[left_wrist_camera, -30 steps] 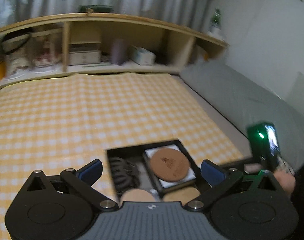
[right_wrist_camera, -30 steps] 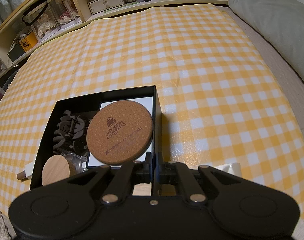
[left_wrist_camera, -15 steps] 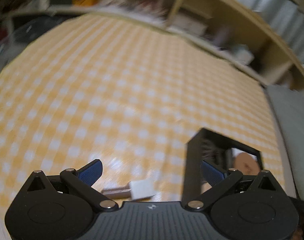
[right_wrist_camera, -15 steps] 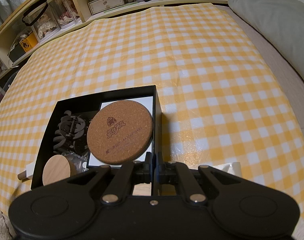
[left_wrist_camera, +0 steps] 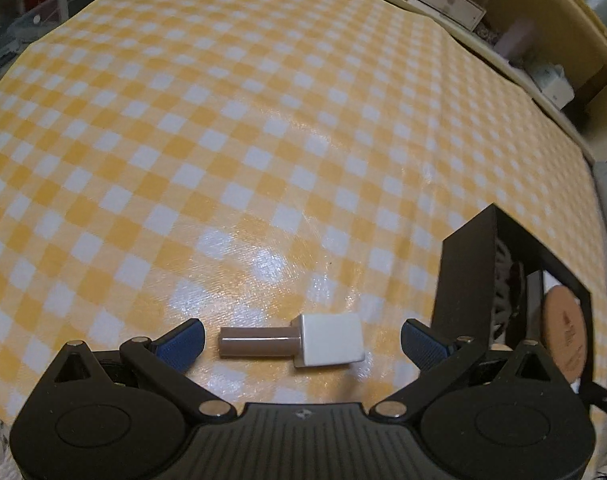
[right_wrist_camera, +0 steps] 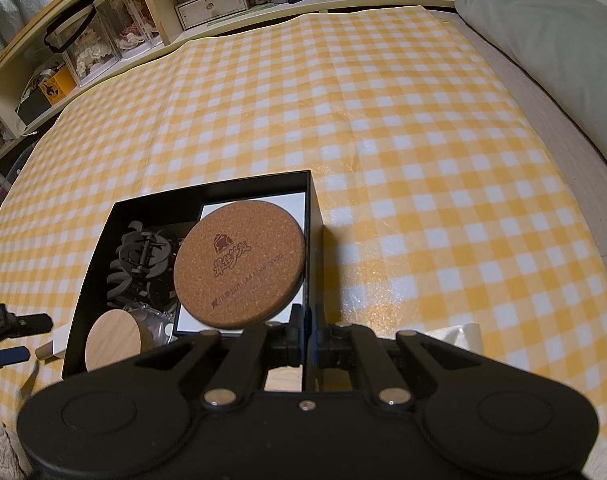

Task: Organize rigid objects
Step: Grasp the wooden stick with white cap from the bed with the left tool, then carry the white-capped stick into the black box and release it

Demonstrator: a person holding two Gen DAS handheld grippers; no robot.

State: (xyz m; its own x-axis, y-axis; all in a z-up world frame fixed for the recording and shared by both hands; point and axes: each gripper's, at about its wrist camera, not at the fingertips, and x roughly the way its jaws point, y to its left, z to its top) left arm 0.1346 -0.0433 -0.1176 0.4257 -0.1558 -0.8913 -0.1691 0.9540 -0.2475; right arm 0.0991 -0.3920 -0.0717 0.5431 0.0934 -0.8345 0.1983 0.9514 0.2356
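With the right gripper (right_wrist_camera: 309, 334) clamped on the black box (right_wrist_camera: 313, 216) wall, the left gripper (left_wrist_camera: 301, 338) straddles the small bottle (left_wrist_camera: 299, 342) wide-jawed on the checkered cloth (left_wrist_camera: 263, 120); closing lengthwise risks it squirting out.

Left tongs (left_wrist_camera: 302, 338) swung down from above the black box (left_wrist_camera: 465, 276), now straddling the nail-polish bottle (left_wrist_camera: 299, 340)

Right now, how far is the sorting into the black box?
Done: round cork coaster, dark hair claw and wooden-lidded jar lie in the black box. In hand: open left gripper straddles the white-and-brown bottle; shut right gripper pinches the box wall. Left: boxing it.
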